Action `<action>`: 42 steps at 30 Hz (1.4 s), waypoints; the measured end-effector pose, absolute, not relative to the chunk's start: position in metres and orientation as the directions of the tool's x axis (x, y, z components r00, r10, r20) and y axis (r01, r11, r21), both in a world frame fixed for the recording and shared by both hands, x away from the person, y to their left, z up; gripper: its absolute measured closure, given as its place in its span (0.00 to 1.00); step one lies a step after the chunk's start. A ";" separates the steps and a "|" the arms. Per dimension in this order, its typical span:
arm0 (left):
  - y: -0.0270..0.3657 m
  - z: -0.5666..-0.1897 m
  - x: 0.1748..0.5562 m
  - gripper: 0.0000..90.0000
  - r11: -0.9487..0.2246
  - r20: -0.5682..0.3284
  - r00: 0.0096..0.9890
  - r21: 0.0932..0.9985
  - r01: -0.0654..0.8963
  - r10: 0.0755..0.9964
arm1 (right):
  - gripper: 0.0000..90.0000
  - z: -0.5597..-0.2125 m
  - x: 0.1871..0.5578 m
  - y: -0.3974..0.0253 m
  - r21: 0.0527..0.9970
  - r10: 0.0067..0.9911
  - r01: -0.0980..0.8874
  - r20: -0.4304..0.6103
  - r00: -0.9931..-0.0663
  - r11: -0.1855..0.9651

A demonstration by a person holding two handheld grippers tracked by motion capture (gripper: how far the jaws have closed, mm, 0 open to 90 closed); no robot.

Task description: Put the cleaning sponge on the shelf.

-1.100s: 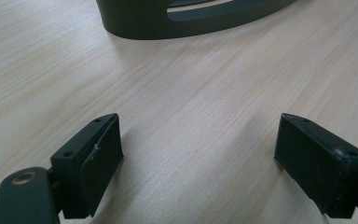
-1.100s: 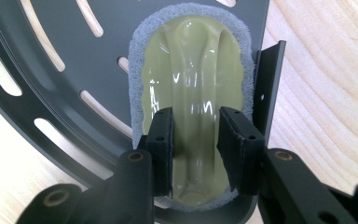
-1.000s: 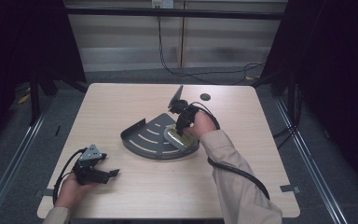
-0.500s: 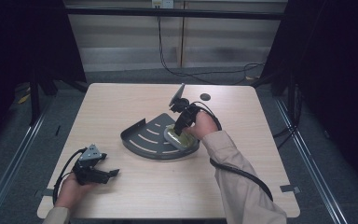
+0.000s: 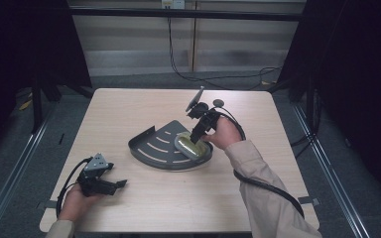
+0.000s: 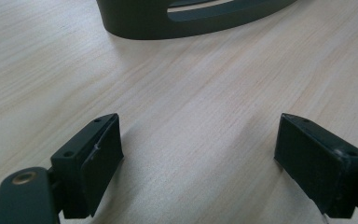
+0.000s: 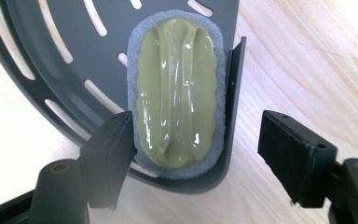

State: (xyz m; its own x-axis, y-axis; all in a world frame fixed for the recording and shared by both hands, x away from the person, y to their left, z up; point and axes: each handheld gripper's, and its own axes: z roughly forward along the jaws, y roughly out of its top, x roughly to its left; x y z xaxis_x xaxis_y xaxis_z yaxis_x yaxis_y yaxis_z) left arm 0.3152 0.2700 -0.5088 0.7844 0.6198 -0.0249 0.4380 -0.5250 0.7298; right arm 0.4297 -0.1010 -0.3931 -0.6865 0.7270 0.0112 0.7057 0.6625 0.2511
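a green sponge (image 7: 177, 93) lies in a dark slotted tray (image 5: 151, 148) near the middle of the table (image 5: 129, 106), against the tray's right wall. the right gripper (image 7: 198, 140) hovers over it, jaws spread wide — released. the left gripper (image 6: 198, 158) rests near the table's front left corner, jaws likewise apart — holding nothing.

Dark grey slotted fan-shaped tray (image 5: 151, 148) sits mid-table on pale wooden table (image 5: 129, 106). Olive-green oval sponge (image 5: 191, 145) lies inside it, right gripper (image 5: 196, 138) poised over sponge. Left gripper (image 5: 116, 184) rests near front-left edge.
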 end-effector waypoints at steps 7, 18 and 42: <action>0.270 -0.509 0.315 0.16 -0.530 -0.018 0.784 0.727 0.436 0.621 | 0.27 -0.387 0.421 -0.118 0.268 0.726 0.704 0.023 -0.687 0.658; 0.270 -0.509 0.315 0.16 -0.530 -0.018 0.784 0.727 0.436 0.621 | 0.23 -0.378 0.405 -0.139 0.290 0.710 0.683 0.018 -0.704 0.671; 0.270 -0.509 0.315 0.16 -0.534 -0.018 0.785 0.724 0.437 0.619 | 0.21 -0.397 0.364 -0.174 0.297 0.666 0.640 0.019 -0.746 0.708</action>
State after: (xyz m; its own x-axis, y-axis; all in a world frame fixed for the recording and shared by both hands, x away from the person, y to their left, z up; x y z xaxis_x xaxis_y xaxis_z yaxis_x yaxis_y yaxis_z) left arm 0.3148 0.2699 -0.5085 0.7854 0.6187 -0.0179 0.4371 -0.5339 0.7238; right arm 0.3640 -0.1742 -0.3967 -0.7456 0.6661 0.0188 0.6403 0.7084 0.2970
